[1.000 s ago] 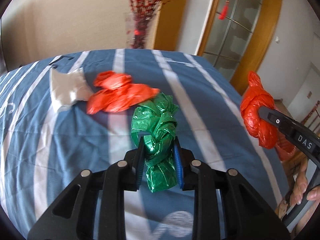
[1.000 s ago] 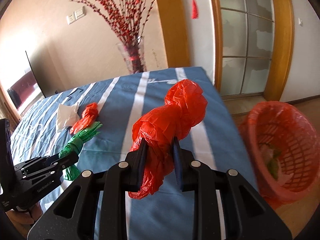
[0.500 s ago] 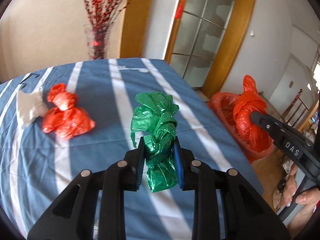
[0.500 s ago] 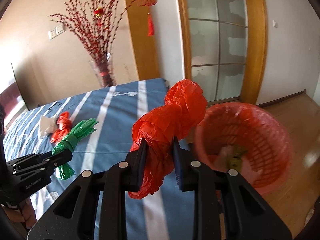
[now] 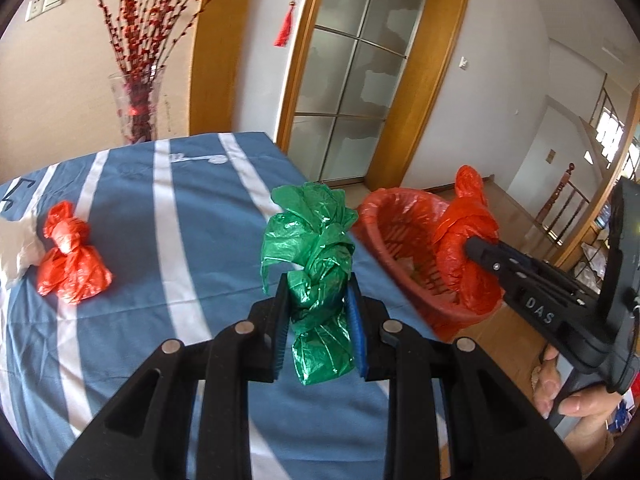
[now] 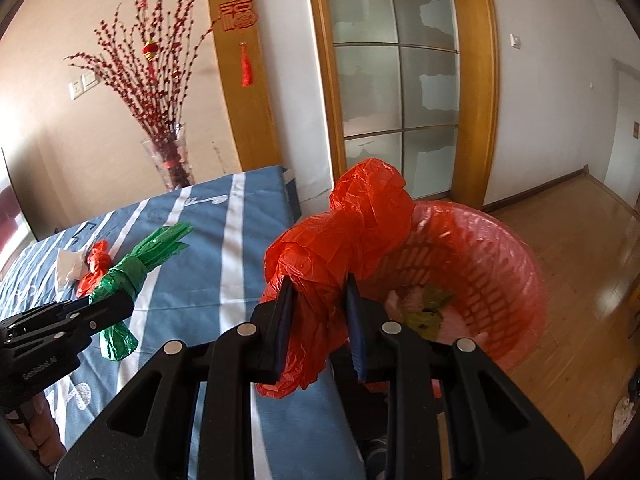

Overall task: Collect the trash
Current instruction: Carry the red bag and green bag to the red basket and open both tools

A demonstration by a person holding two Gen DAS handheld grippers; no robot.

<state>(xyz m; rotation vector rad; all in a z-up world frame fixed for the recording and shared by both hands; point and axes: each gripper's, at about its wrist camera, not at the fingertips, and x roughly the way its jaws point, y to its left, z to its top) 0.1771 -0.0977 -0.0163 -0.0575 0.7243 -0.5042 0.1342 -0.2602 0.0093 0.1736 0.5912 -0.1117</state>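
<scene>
My left gripper (image 5: pixel 318 318) is shut on a knotted green plastic bag (image 5: pixel 316 264) and holds it above the right part of the blue striped bed (image 5: pixel 160 272). My right gripper (image 6: pixel 320 312) is shut on a knotted red plastic bag (image 6: pixel 344 236) and holds it over the near rim of the red mesh basket (image 6: pixel 500 256), which stands on the floor beside the bed. In the left wrist view the red bag (image 5: pixel 464 248) hangs over the basket (image 5: pixel 392 232). Another red bag (image 5: pixel 72 260) and a white crumpled tissue (image 5: pixel 16 248) lie on the bed at the left.
The basket holds some green and pale trash (image 6: pixel 428 312). A glass vase of red branches (image 5: pixel 136 108) stands behind the bed. A wooden-framed glass door (image 6: pixel 396 80) and wooden floor (image 6: pixel 580 280) lie to the right.
Both grippers have swung right with their bags. The red bag has come from beside the bed to over the basket's near rim; the green bag has moved toward the bed's right edge.
</scene>
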